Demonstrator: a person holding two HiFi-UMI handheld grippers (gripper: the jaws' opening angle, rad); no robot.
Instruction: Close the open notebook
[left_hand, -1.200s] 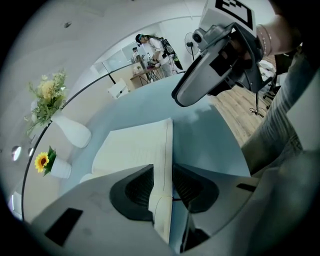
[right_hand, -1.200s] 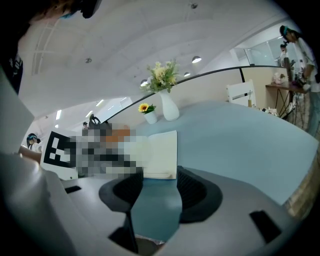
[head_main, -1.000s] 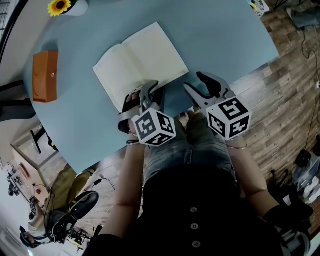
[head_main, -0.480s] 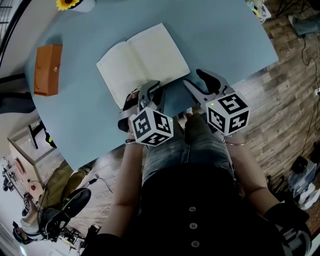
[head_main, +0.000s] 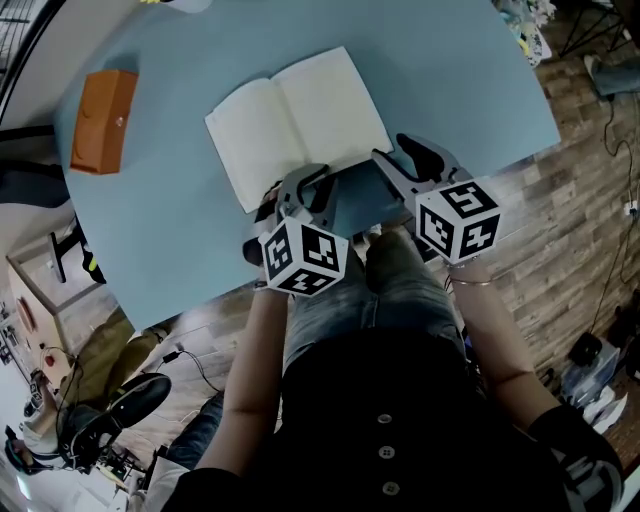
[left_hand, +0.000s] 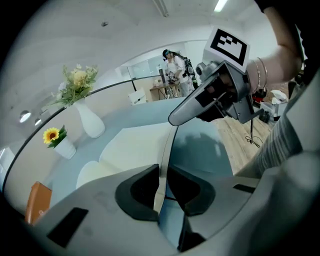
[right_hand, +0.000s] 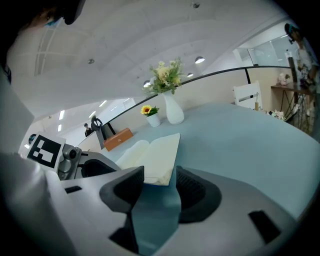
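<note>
We see the cream open notebook lying upper middle on a round pale-blue desk, with wooden plank floor at right. Our left tongs pinch its near edge, while the right tongs stand parted beside it.

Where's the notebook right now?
Head view: the open notebook lies centre, left gripper at its near edge, right gripper by its near right corner, orange box farther left.

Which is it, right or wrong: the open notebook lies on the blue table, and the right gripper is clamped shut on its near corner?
Wrong in one respect. The open notebook does lie on the blue table, but the right gripper is not clamped shut: its jaws stand wide apart at the near corner, as the right gripper view shows.
</note>
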